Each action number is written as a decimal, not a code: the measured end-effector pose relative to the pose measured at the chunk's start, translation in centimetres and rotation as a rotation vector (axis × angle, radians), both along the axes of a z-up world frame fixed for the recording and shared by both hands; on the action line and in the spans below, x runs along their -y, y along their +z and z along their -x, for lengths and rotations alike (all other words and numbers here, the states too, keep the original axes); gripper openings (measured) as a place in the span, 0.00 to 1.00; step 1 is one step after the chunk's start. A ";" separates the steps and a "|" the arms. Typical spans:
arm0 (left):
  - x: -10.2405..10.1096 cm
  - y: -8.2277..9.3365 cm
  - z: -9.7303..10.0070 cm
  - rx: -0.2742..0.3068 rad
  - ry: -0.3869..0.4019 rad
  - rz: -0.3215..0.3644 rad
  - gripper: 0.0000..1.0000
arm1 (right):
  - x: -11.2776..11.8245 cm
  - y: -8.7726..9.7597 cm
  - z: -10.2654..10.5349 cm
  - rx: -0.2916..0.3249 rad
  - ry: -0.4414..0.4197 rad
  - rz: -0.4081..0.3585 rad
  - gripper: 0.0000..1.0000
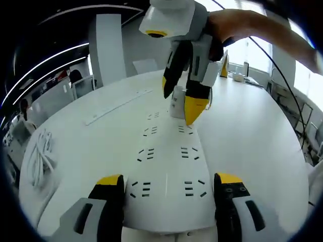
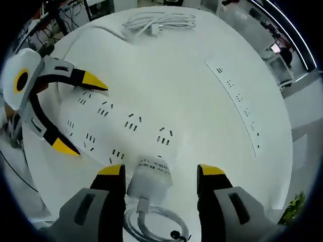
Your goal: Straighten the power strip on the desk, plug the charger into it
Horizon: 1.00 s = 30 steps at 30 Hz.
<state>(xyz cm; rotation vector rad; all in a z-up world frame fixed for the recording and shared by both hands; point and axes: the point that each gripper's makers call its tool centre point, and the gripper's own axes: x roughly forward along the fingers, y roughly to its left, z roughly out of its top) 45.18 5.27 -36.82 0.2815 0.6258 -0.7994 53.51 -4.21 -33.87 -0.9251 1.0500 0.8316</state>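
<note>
A wide white power strip with two rows of sockets lies on the white table. My left gripper straddles its near end, with a jaw against each long side. At the strip's far end stands a white charger, and my right gripper comes down around it. In the right gripper view the charger sits on the end of the strip between my right gripper's jaws. A gap shows on its right side. Its cable loops below. The left gripper clamps the other end.
A long slim socket bar lies further off on the table. A coiled white cable rests near the table's edge. A person's hand holds the right gripper. Office furniture stands beyond the table.
</note>
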 end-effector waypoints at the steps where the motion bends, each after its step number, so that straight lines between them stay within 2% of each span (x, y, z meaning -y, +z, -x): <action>1: 0.0 0.0 0.0 -0.001 0.001 -0.003 0.73 | 0.0 0.1 -0.3 0.019 0.014 0.018 0.59; 4: -0.1 0.0 0.0 0.000 0.002 -0.007 0.73 | -0.6 0.4 -0.5 0.062 0.116 0.051 0.62; 5: -0.1 -0.1 0.0 0.000 0.003 -0.009 0.73 | -0.9 0.4 -0.2 0.060 0.152 0.053 0.60; 9: -0.2 -0.1 0.0 0.005 0.005 -0.016 0.73 | -1.5 0.2 0.6 0.047 0.206 0.083 0.50; 13: -0.2 -0.1 0.0 0.009 0.007 -0.017 0.73 | -1.3 0.1 0.9 0.037 0.196 0.085 0.48; 18: -0.2 0.0 0.0 0.016 0.014 -0.012 0.74 | -1.3 -0.3 1.7 -0.043 0.152 0.036 0.38; 21: -0.3 0.0 -0.1 0.015 0.013 -0.013 0.74 | -1.3 -0.3 1.7 -0.047 0.153 0.029 0.38; 23: -0.3 0.0 -0.1 0.015 0.014 -0.012 0.74 | -1.2 -0.4 1.7 -0.065 0.124 0.017 0.38; 30: -0.3 0.0 -0.1 0.017 0.015 -0.011 0.74 | -1.3 -0.5 1.9 -0.082 0.133 -0.004 0.37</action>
